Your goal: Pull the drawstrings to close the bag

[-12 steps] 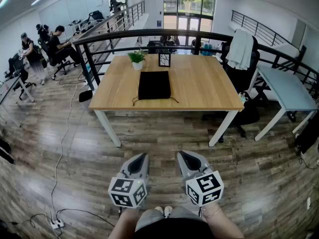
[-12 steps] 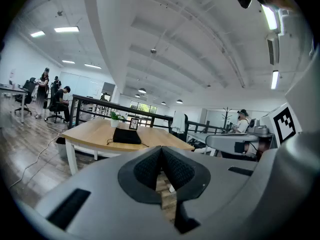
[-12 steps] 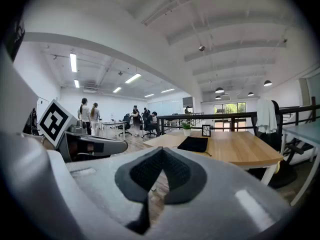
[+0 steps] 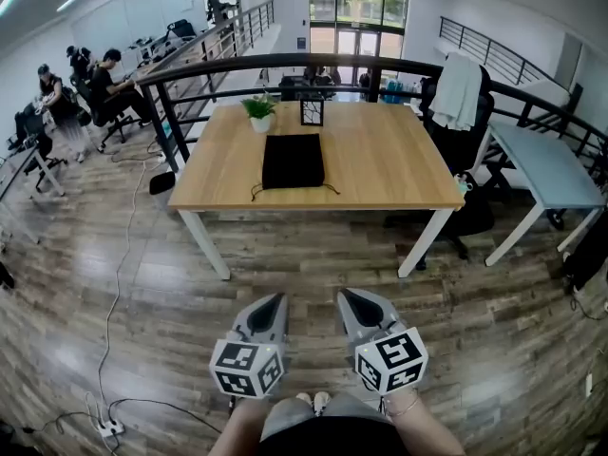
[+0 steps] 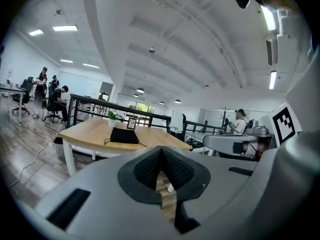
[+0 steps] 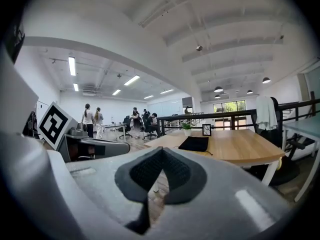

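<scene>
Leftmost, seated people (image 4: 104, 84) work at desks beyond a curved black metal railing (image 4: 285, 63). A white cable (image 4: 116, 293) trails down the grey-brown plank floor (image 4: 161, 255) to a power strip (image 4: 107, 427). Open floor lies between the person's 2 tools and the near edge of the light wooden tabletop (image 4: 389, 164), with room along both its sides too. The left tongs (image 4: 275, 299) hang low over the floor, well apart from the tabletop, their dark pads together with nothing between them. On the tabletop, left of centre, lies the flat black fabric drawstring bag (image 4: 293, 161). Its 2 thin drawstrings (image 4: 256, 194) spill from its near end, close to the front edge. Behind it stand a small green plant in a white pot (image 4: 260, 112) and a black-framed stand (image 4: 313, 112). The right tongs (image 4: 347, 295), just beside the left, are likewise pressed together and empty. Farther right, a dark office chair (image 4: 467, 155) draped with a white garment (image 4: 458, 93) sits by the tabletop's far corner, then a pale blue-grey desk (image 4: 546, 164).
</scene>
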